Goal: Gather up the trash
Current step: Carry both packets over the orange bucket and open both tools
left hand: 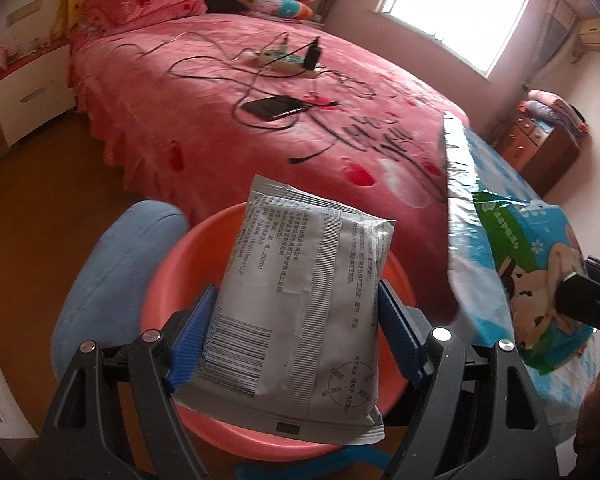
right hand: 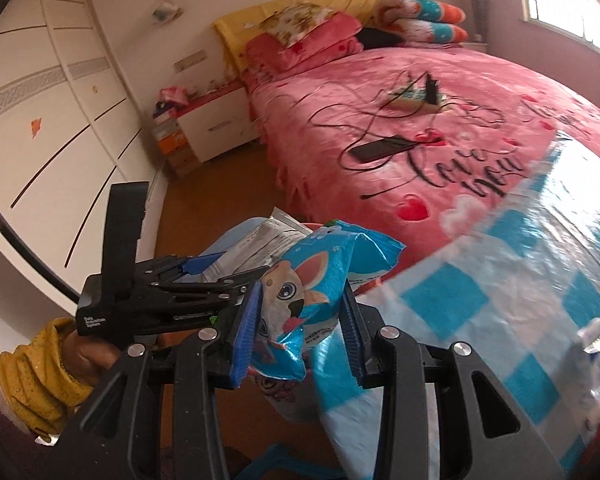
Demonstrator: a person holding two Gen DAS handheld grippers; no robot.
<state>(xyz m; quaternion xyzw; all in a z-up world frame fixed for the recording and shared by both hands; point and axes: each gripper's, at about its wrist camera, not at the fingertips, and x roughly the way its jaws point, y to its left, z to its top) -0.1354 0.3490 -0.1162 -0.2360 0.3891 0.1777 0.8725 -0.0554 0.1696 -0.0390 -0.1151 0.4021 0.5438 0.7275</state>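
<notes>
Left tool (left hand: 296, 320) pinching grey packet (left hand: 300, 300) by its sides – long axis upright, directly over orange basin (left hand: 160, 300) below. Right tool (right hand: 300, 320) clamped on blue puppy wrapper (right hand: 300, 292), beside checkered desk (right hand: 500, 300) – basin further left, so left hand nearer. Pink bed (left hand: 220, 120) beyond.

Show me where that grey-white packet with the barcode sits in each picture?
Left wrist view: the grey-white packet fills the lower centre, clamped in the left hand-held gripper above the orange basin.
Right wrist view: only its top edge shows at centre-left, behind the blue puppy wrapper.
Shared landmark: the black phone on the pink bed.
</notes>
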